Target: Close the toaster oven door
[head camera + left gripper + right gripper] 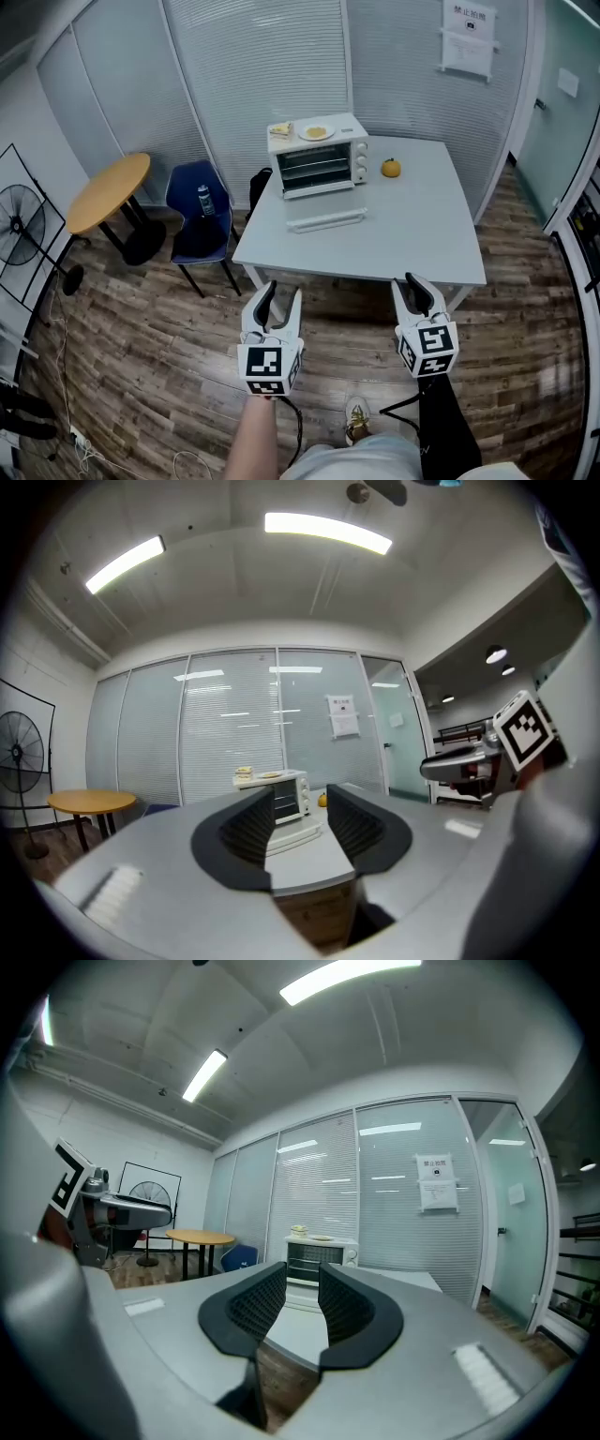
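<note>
A white toaster oven stands at the far side of the grey table, its glass door folded down flat in front of it. On its top sit a plate of food and bread. Both grippers hover over the floor, short of the table's near edge and well away from the oven. My left gripper is open with nothing between its jaws. My right gripper is open and empty too. Between the jaws I see the oven in the left gripper view and again the oven in the right gripper view.
An orange lies on the table right of the oven. Left of the table stand a blue chair holding a bottle, a round yellow table and a floor fan. Glass walls with blinds close the back.
</note>
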`<state>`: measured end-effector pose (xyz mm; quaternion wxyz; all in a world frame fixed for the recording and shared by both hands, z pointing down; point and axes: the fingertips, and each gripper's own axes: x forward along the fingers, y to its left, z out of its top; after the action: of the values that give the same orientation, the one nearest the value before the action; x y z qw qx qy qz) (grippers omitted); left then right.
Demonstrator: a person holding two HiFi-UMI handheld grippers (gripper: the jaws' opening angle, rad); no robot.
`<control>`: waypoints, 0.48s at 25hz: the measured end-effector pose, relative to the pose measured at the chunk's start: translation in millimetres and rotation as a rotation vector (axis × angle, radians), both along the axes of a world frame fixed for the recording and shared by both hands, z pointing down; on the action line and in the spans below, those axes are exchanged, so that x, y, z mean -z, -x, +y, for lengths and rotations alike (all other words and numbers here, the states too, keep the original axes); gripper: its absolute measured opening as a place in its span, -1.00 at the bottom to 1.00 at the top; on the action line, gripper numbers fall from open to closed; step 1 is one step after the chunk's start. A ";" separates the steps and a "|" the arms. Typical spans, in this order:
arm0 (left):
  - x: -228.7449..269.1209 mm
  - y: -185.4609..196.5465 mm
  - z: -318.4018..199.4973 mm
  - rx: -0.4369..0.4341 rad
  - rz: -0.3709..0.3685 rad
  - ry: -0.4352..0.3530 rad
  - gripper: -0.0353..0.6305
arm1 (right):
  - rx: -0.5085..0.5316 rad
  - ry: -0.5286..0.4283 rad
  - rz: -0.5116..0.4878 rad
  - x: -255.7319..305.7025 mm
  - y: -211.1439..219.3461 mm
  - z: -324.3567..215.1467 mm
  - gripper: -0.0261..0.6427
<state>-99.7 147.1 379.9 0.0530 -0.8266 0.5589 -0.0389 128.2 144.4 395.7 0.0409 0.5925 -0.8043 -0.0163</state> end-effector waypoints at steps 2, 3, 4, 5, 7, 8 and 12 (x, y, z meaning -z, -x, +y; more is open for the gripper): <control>0.5 -8.1 -19.3 0.005 -0.001 -0.002 -0.34 | 0.010 -0.001 -0.002 0.9 -6.9 -21.4 -0.66; 0.6 -12.1 -28.1 0.008 -0.002 -0.003 -0.34 | 0.015 -0.001 -0.004 1.1 -10.4 -31.6 -0.66; 0.8 -16.0 -36.3 0.011 -0.004 -0.004 -0.34 | 0.021 -0.002 -0.006 1.5 -13.9 -41.1 -0.66; 1.5 -19.4 -44.1 0.016 -0.008 -0.007 -0.34 | 0.025 -0.003 -0.009 2.3 -17.6 -50.0 -0.66; 4.2 -24.4 -58.8 0.029 -0.015 -0.015 -0.34 | 0.034 -0.007 -0.014 4.8 -24.1 -67.3 -0.66; 5.5 -25.9 -65.4 0.037 -0.017 -0.020 -0.34 | 0.039 -0.010 -0.017 5.7 -26.4 -75.7 -0.66; 8.7 -29.4 -84.4 0.062 -0.025 -0.026 -0.34 | 0.059 -0.019 -0.026 8.1 -32.5 -99.9 -0.66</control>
<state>-70.3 62.7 371.1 0.0697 -0.8075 0.5840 -0.0435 160.7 44.4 387.6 0.0246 0.5690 -0.8218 -0.0174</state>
